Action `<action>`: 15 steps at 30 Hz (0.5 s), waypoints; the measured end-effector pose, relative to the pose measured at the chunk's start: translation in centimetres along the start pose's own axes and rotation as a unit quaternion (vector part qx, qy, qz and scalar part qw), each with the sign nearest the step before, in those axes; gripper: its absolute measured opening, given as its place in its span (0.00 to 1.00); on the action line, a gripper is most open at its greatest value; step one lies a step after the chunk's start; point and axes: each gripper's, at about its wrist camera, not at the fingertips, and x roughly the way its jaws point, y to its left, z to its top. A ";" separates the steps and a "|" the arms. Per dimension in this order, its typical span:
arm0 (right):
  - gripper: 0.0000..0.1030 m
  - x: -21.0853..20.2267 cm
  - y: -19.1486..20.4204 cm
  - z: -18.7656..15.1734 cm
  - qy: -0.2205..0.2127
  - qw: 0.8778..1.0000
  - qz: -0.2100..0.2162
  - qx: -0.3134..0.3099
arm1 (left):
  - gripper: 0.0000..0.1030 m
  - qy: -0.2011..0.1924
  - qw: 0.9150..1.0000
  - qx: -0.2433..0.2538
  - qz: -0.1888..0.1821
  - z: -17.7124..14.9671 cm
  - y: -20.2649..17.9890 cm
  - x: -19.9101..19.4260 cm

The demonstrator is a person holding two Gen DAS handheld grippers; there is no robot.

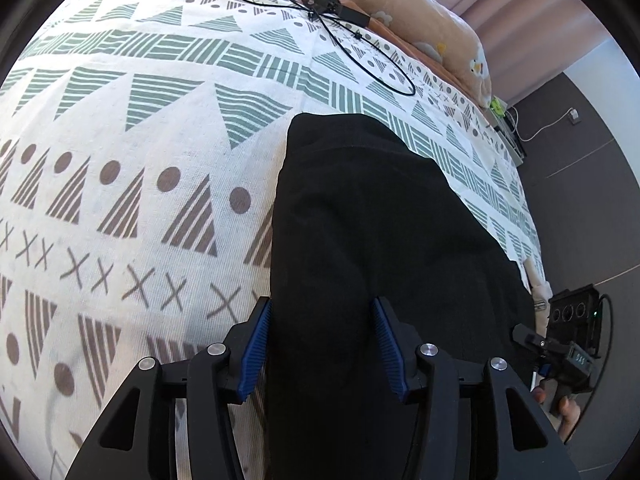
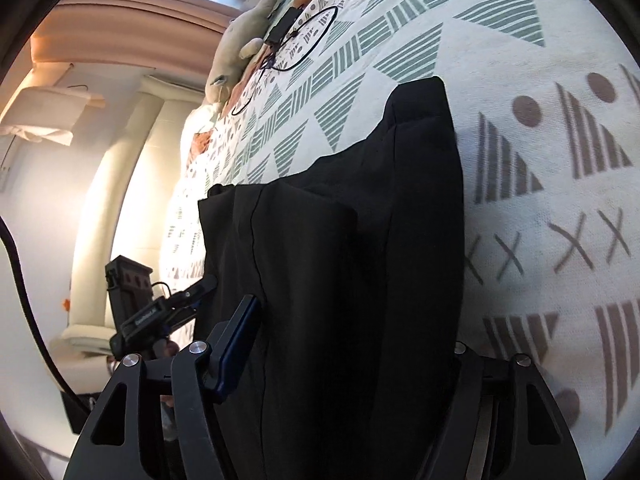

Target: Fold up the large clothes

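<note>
A black garment [image 1: 380,220] lies as a long folded strip on the patterned bedspread [image 1: 160,140], running away from me. My left gripper [image 1: 324,308] stands open over its near end: one blue pad [image 1: 258,344] is at the cloth's left edge, the other rests on top. To the right, my right gripper [image 1: 524,334] sits at the garment's edge, held by a hand [image 1: 568,412]. In the right wrist view the garment [image 2: 360,220] fills my right gripper [image 2: 352,312]. One finger [image 2: 240,340] touches a fold and the cloth hides the other. My left gripper [image 2: 204,284] is at the cloth's left edge.
A black cable [image 1: 360,52] with a small black device [image 1: 320,0] loops across the far part of the bed. A peach plush pillow [image 1: 432,32] lies at the far edge. The bed's right side drops to a dark floor [image 1: 580,200]. A pale bed frame [image 2: 120,200] runs along the left in the right wrist view.
</note>
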 end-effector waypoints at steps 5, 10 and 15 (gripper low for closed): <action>0.26 0.1 0.5 -0.6 -0.007 1.000 -0.011 -0.011 | 0.44 -0.009 1.000 0.020 0.016 0.0 -0.7 -0.1; 0.17 -1.8 4.2 -1.7 -0.035 0.996 -0.016 -0.080 | 0.24 -0.046 0.997 0.059 0.028 -0.7 -2.4 -2.2; 0.16 -4.3 7.8 -3.5 -0.058 0.991 -0.032 -0.117 | 0.21 -0.090 0.993 0.079 0.024 -2.0 -4.2 -6.1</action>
